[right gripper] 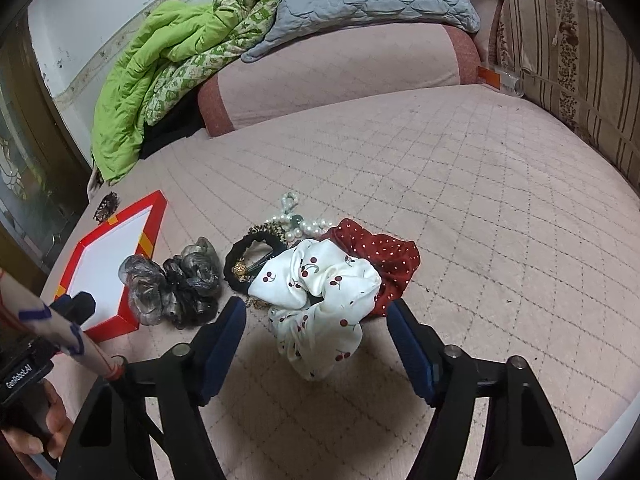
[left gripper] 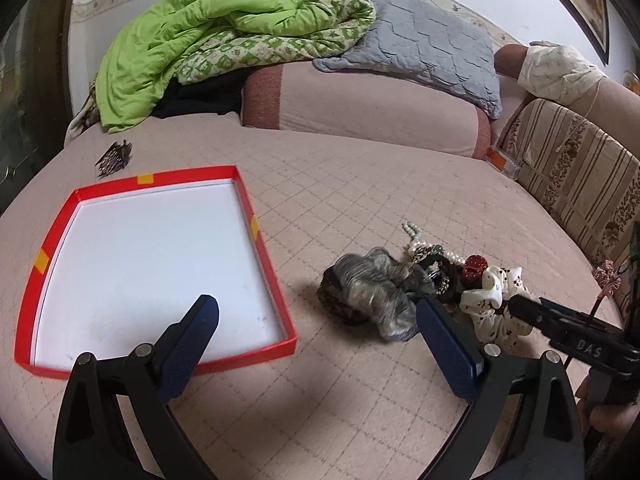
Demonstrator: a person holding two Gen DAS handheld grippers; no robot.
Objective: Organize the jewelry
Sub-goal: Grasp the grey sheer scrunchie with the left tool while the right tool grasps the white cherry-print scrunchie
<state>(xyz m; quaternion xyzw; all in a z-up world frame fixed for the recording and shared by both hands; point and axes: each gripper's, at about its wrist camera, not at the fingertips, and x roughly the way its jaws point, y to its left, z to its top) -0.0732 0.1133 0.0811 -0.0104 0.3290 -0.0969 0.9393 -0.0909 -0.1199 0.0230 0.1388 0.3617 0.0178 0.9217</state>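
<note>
Jewelry and hair accessories lie in a small heap at the centre of the right wrist view, on a pink quilted bedspread: a white satin scrunchie printed with red cherries, a dark red scrunchie with pale dots, a grey-and-black gauzy scrunchie, a black hair tie and a string of white pearl beads. At centre left, a shallow red cardboard box lid with a white inside holds nothing, so I judge the sorting has not begun; every piece is left to move. A dark comb-like clip lies apart beyond the lid, in the upper left of the left wrist view. My right gripper is spread wide, holding nothing, its fingers either side of the cherry scrunchie. My left gripper is also wide apart and holds nothing. I read "DAS" on the right gripper's body and "GenRobot.AI" on the left's.
</note>
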